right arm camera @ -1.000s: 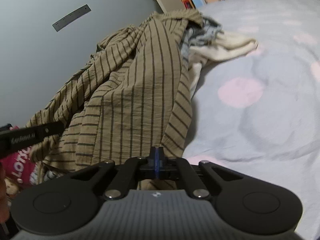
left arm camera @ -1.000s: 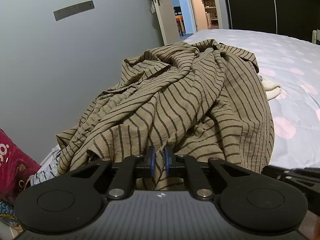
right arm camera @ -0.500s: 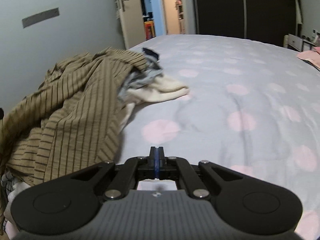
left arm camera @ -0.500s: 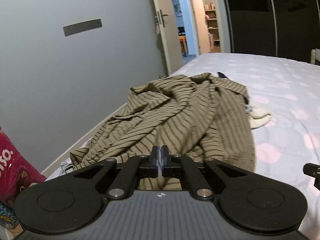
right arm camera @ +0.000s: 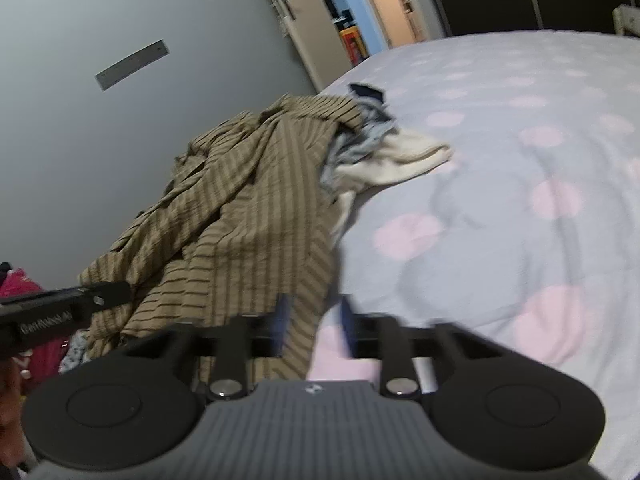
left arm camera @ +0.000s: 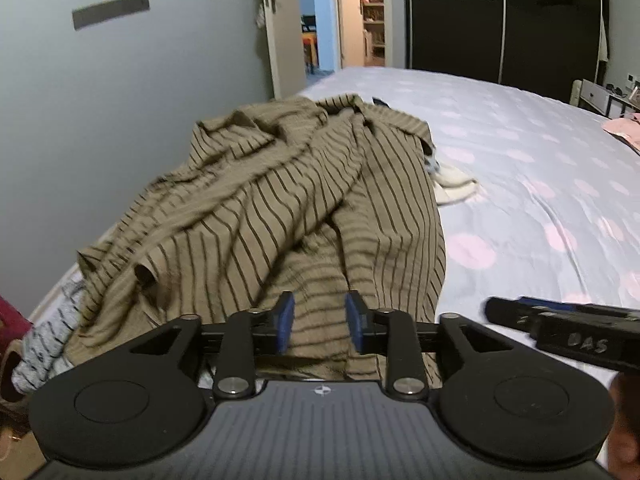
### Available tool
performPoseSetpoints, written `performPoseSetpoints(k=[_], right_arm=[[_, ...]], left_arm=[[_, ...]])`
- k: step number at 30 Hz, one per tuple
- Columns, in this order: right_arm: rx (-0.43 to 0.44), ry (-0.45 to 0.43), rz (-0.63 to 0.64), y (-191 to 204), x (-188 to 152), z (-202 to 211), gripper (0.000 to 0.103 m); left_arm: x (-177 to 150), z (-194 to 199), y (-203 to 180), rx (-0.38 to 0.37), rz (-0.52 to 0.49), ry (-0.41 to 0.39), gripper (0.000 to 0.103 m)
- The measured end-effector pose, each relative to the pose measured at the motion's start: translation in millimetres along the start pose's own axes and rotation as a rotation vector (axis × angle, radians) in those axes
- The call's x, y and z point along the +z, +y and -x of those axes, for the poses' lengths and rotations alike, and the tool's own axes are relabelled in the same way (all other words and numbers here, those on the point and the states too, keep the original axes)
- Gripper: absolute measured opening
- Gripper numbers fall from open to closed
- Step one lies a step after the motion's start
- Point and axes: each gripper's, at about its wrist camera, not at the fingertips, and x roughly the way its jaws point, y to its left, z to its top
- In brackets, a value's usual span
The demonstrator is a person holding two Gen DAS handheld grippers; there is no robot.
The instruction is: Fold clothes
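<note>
**Striped garment heaped on the bed, both jaws parted**

The crumpled tan cloth garment with dark stripes (left arm camera: 304, 208) lies piled on the lilac bedsheet with pink dots (left arm camera: 540, 168), along the bed's side nearest the grey wall (left arm camera: 132, 112). A cream cloth (right arm camera: 404, 156) pokes out at its 3 o'clock. The left gripper (left arm camera: 320, 322) hovers over the near hem, jaws apart and holding nothing. The right gripper (right arm camera: 312, 326), blurred, is likewise spread and empty at the garment's right edge.

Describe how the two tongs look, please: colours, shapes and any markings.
Both are matte black. The left tongs have two blue-padded fingers on hinged links, two round discs and a ribbed grey body with a small logo. The right tongs match; seen from the left camera, their side bears handwritten white letters.
</note>
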Motion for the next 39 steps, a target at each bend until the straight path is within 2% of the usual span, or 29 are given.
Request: performPoseSetpoints(k=[2,4,8,11,13,14,16,17,18,22,27,33,39], right_arm=[[0.034,0.025,-0.009,0.7,-4.9,-12.9,0.051],[0.060,0.058,-0.021,-0.2,-10.4,-27.2,0.055],[0.111,0.121,-0.060,-4.9,-20.7,-53.4,0.072],[0.136,0.168,-0.078,-6.7,-28.4,-70.9,0.074],[0.146,0.166,-0.075,-6.5,-31.6,-77.8,0.074],[0.153,0.157,-0.069,-5.9,-32.3,-80.0,0.072],[0.156,0.159,-0.041,-2.2,-31.7,-83.8,0.048],[0.151,0.166,-0.030,-0.8,-32.0,-85.1,0.022],[0.145,0.175,-0.021,0.5,-32.4,-86.4,0.004],[0.096,0.125,0.011,4.1,-29.1,-74.4,0.002],[-0.119,0.023,0.140,14.7,-9.7,-35.0,0.001],[-0.318,-0.168,0.171,7.0,21.5,27.0,0.000],[-0.386,-0.228,0.244,5.1,34.9,81.5,0.000]], left_arm=[[-2.4,-8.0,2.1,-0.010,0.004,0.020,0.037],[-4.1,-17.0,4.1,-0.011,0.006,0.040,0.037],[-5.1,-30.5,7.4,0.006,0.007,0.063,0.038],[-7.5,-38.0,8.4,0.017,-0.005,0.078,0.038],[-9.1,-43.1,9.0,0.023,-0.014,0.088,0.038],[-9.9,-45.6,9.3,0.027,-0.018,0.093,0.039],[-10.1,-47.3,7.6,0.033,-0.033,0.089,0.040],[-10.0,-47.3,7.3,0.033,-0.036,0.087,0.041],[-9.8,-47.3,6.9,0.034,-0.038,0.086,0.041],[-6.9,-43.9,8.9,0.041,-0.028,0.075,0.041],[-1.1,-34.0,15.5,0.078,0.008,0.043,0.042],[5.0,-12.8,26.3,0.102,0.064,0.018,0.042],[6.7,11.4,34.6,0.099,0.098,-0.011,0.045]])
